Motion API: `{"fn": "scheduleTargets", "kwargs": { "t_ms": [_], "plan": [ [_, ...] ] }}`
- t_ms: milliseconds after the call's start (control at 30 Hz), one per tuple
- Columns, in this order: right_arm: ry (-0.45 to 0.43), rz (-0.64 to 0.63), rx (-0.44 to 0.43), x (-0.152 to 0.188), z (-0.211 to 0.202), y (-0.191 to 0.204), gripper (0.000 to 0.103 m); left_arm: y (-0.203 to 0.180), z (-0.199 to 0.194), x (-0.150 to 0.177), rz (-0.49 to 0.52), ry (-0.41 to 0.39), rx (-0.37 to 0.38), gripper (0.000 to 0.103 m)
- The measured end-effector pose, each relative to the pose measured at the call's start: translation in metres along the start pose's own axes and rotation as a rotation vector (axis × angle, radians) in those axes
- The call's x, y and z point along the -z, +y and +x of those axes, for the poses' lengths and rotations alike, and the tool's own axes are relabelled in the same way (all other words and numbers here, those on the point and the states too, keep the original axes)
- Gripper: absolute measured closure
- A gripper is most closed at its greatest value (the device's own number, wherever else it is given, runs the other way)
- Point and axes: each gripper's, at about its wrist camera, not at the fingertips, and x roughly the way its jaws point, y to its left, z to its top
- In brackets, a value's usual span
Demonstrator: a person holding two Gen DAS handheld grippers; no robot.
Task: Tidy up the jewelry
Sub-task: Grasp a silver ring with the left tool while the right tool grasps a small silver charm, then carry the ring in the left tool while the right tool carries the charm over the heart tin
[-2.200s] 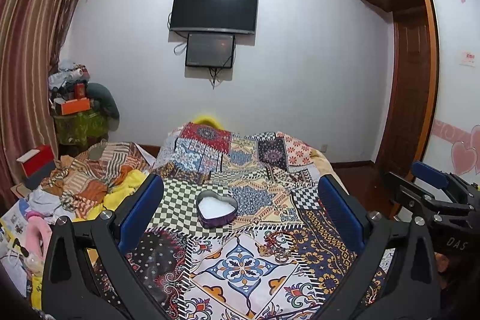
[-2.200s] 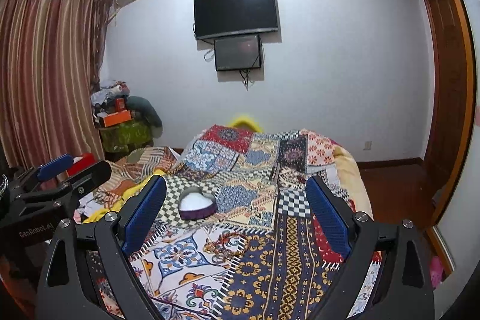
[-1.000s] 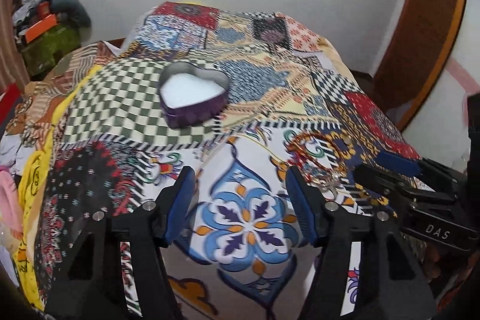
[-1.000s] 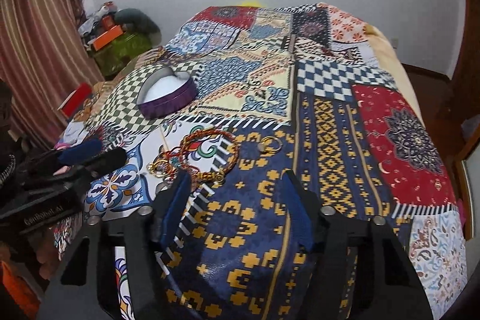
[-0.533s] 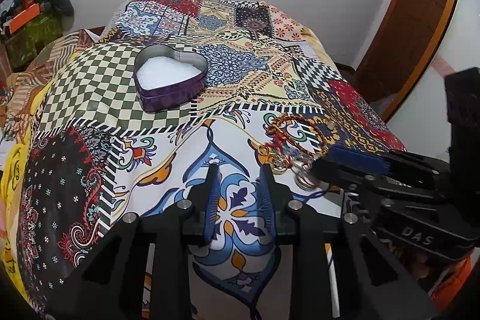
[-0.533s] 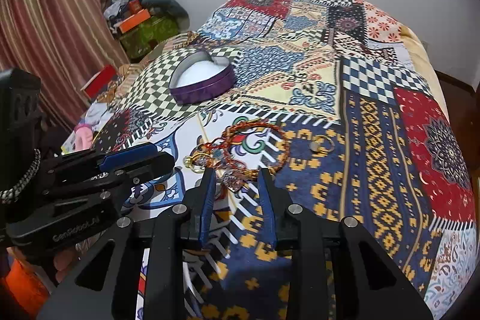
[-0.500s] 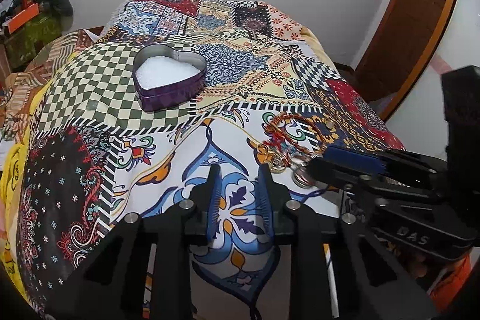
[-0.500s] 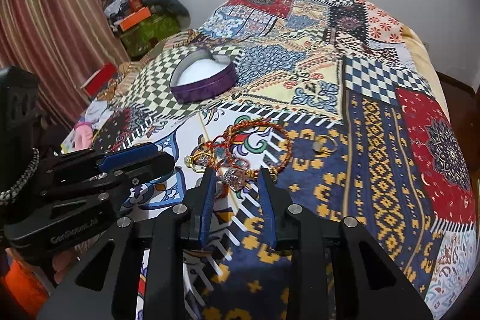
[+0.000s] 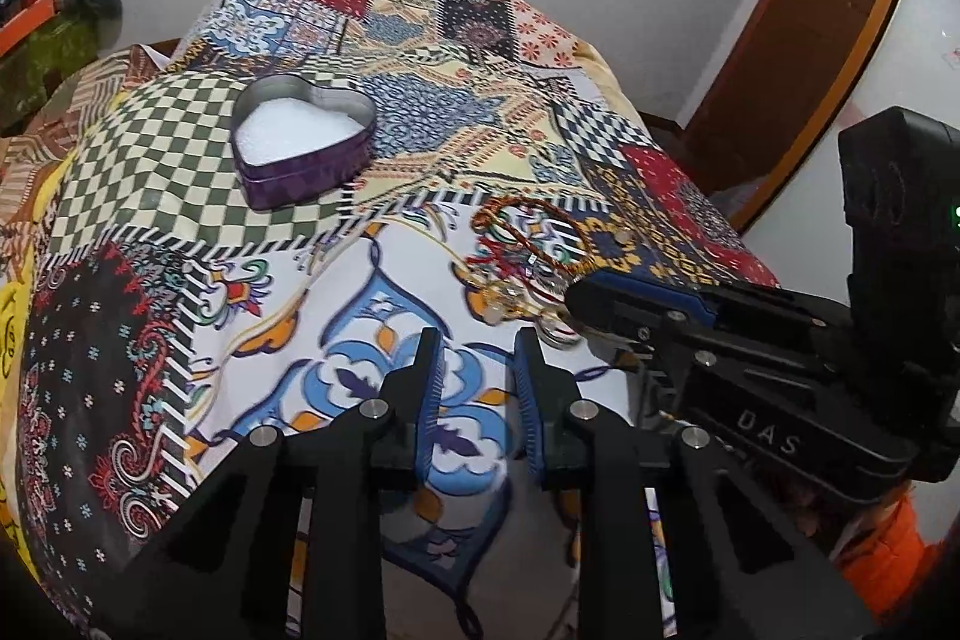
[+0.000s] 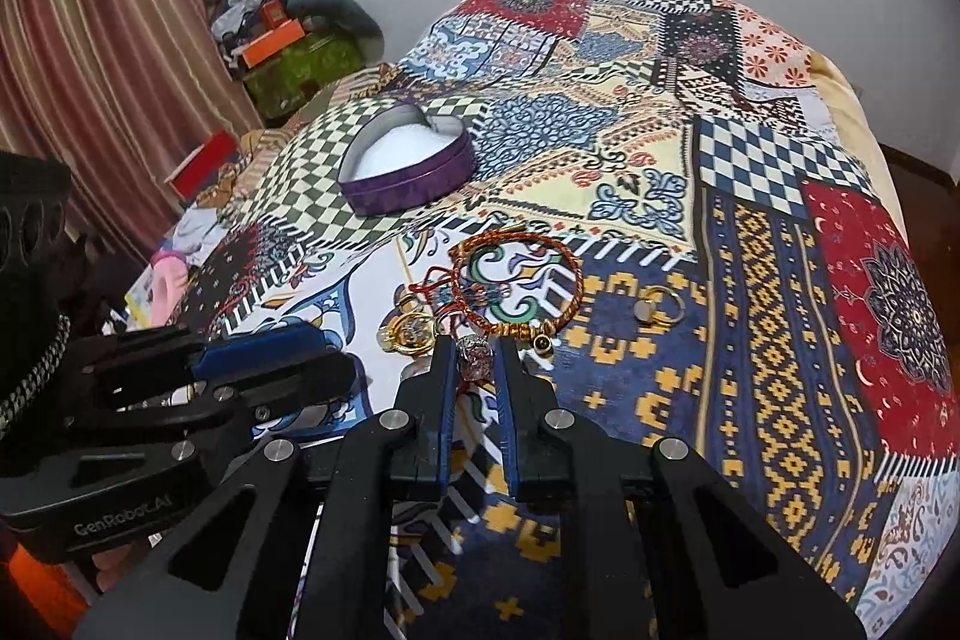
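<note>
While the right gripper [image 10: 474, 358] is sitting low in the centre of the right wrist view, its fingers are standing narrowly apart around a small crystal-like charm [image 10: 475, 359], though whether they are actually pinching it I cannot tell; the charm is lying at the near edge of a jewelry cluster, with a gold ring [image 10: 411, 332] to its left, a red-and-gold bracelet [image 10: 516, 283] just above, and a second ring [image 10: 659, 311] apart at the right; the heart-shaped tin [image 10: 408, 172], open and white inside, is waiting further up and left of centre; to do this step well, in my judgement, the fingers should be closing squarely on the charm alone, since a red cord is trailing beside it and could be dragging the bracelet along; a slow, straight lift would be showing any tangle early; the left gripper [image 9: 477, 346], in the lower middle of the left wrist view, is hovering with a small gap between its fingers and nothing in them; everything is resting on a patchwork bedspread [image 10: 780, 280], soft and busy in pattern, so small pieces may be sinking in or hiding; striped curtains [image 10: 90, 70] are hanging at the upper left, and a wooden door frame [image 9: 810, 40] is showing at the upper right.
</note>
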Motion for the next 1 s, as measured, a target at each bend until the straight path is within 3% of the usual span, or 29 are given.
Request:
{"fn": "scheduleTargets", "kwargs": {
  "t_ms": [333,767,1000],
  "plan": [
    [-0.035,0.052,0.028,0.006,-0.024,-0.018,0.092,-0.025,0.007,-0.001,0.042,0.040,0.030,0.080],
    [-0.058,0.094,0.017,0.010,-0.039,-0.034,0.092,-0.042,0.029,-0.004,0.116,0.024,-0.075,0.083],
    [-0.073,0.079,0.020,0.008,-0.046,-0.028,0.092,-0.040,0.014,-0.002,0.098,0.013,-0.067,0.083]
  ]
}}
